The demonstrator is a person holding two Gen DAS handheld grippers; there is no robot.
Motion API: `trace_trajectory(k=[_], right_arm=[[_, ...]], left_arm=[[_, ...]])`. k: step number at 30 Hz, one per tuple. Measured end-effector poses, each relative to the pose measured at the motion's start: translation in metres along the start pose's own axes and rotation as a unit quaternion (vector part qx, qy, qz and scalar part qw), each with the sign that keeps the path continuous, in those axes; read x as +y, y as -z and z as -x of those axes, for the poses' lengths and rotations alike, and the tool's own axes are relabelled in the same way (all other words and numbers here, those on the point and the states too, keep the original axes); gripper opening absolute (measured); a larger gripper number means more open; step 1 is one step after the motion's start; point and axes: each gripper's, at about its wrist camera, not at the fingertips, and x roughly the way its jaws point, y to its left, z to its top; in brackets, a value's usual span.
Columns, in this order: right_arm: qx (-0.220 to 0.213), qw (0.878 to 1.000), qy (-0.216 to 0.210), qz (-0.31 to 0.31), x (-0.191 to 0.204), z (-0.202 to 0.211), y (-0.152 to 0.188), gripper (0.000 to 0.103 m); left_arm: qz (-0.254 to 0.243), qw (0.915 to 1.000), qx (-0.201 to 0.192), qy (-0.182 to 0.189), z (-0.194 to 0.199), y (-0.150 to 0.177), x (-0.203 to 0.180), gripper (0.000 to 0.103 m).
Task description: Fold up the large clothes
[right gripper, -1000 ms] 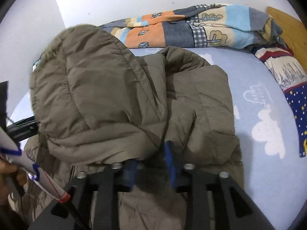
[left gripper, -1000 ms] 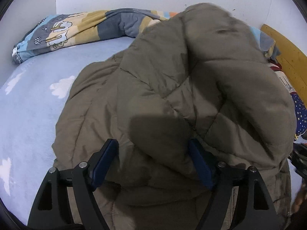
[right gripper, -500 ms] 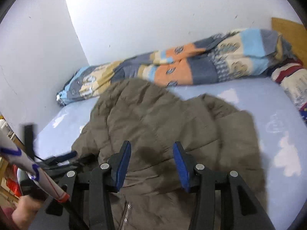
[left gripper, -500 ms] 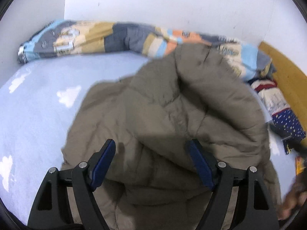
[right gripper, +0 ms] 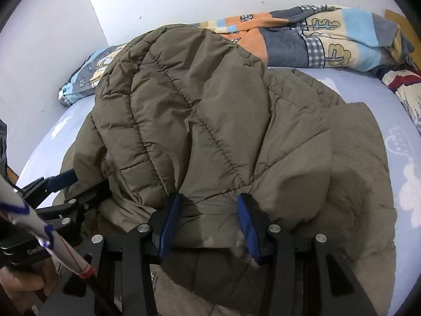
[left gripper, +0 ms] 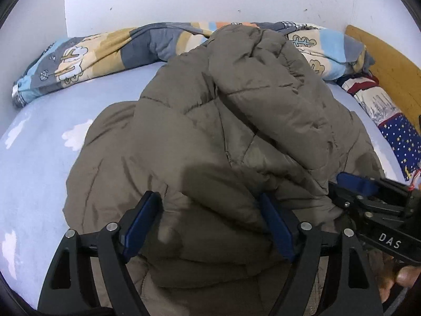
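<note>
An olive quilted puffer jacket [left gripper: 236, 121] lies bunched on the pale blue bed sheet [left gripper: 39, 137], its upper part folded over and humped up. My left gripper [left gripper: 209, 223] stands wide, shut on a thick fold of the jacket that fills the gap between its blue pads. My right gripper [right gripper: 208, 221] is shut on a gathered edge of the jacket [right gripper: 205, 121], with creases running into both pads. In the left wrist view the right gripper [left gripper: 342, 189] sits at the jacket's right edge. In the right wrist view the left gripper [right gripper: 76, 187] sits at its left edge.
A patchwork duvet [left gripper: 105, 52] is rolled along the white wall at the back. A striped and starred pillow [left gripper: 394, 121] and a wooden headboard [left gripper: 389, 63] are on the right. A white stick with blue marks [right gripper: 39, 231] and a person's hand [right gripper: 21, 281] sit low on the left.
Both views pulled back from the jacket half a second ago and are close over it again. The right jaws stand wider than a second ago. The right gripper now shows in the left view.
</note>
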Motion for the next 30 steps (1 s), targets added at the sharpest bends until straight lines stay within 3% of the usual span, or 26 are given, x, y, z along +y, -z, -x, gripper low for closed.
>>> trace_trajectory(k=[3, 11, 18, 22, 27, 30], right_arm=[[0.0, 1.0, -0.003, 0.0, -0.002, 0.008, -0.005, 0.049], [-0.075, 0.996, -0.032, -0.023, -0.006, 0.047, -0.019, 0.049], [-0.014, 0.999, -0.035, -0.005, 0.007, 0.014, -0.003, 0.049], [0.007, 0.999, -0.033, 0.003, 0.007, 0.003, 0.001, 0.05], [-0.027, 0.999, -0.037, -0.006, 0.002, 0.023, -0.007, 0.049], [-0.046, 0.999, -0.013, -0.02, -0.012, 0.031, -0.013, 0.049]], left_arm=[[0.008, 0.9999, -0.01, 0.008, 0.008, -0.001, 0.002, 0.08], [0.015, 0.9975, -0.065, 0.024, 0.033, -0.01, 0.003, 0.08], [-0.001, 0.9998, -0.009, 0.016, 0.009, -0.001, -0.003, 0.08], [-0.008, 0.9999, -0.008, 0.011, 0.01, 0.001, -0.006, 0.08], [0.013, 0.9987, -0.042, 0.025, 0.025, -0.005, 0.001, 0.08], [0.02, 0.9988, -0.043, 0.011, 0.026, -0.006, 0.007, 0.08]])
